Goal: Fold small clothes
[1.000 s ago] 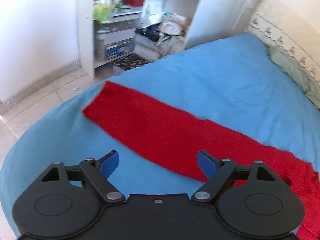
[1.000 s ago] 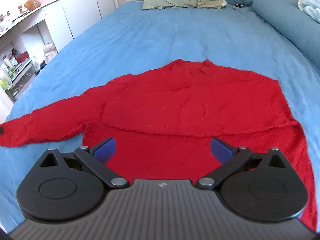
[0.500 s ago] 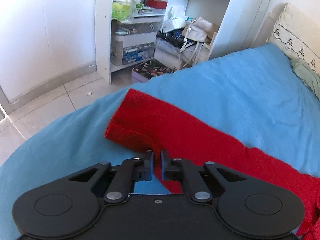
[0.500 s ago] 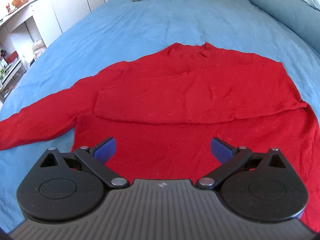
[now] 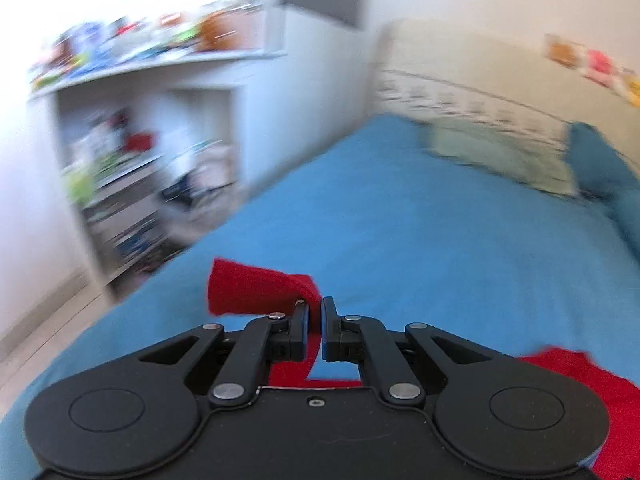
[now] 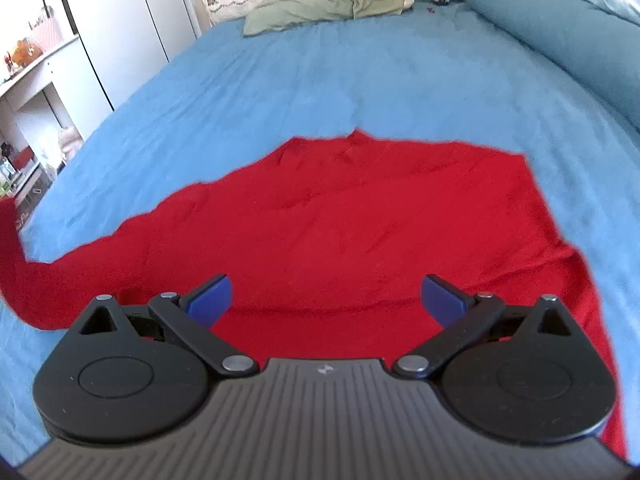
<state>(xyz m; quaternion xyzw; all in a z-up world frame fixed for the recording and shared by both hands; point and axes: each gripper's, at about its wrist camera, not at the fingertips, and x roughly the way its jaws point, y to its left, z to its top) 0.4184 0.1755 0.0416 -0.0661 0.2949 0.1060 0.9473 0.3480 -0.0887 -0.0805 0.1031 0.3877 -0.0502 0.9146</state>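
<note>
L wrist view: left gripper (image 5: 315, 322) clamped on cuff of red knit sweater (image 5: 256, 286), sleeve lifted off blue bedsheet (image 5: 420, 240); blurred white shelving (image 5: 152, 152) at 10 o'clock.
R wrist view: right gripper (image 6: 325, 294) jaws wide, empty, over sweater body (image 6: 360, 220) spread flat; green pillow (image 6: 324, 6) at 12.

blue bed (image 6: 304, 80), green pillow (image 6: 320, 8), white cluttered shelves (image 5: 152, 152), pale wall (image 5: 460, 0), daylight

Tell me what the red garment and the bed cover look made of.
Red garment: soft matte cloth, possibly a fine knit; it creases softly and drapes limply from the left claw. Bed cover: matte blue woven fabric, likely cotton, with fine wrinkles.
</note>
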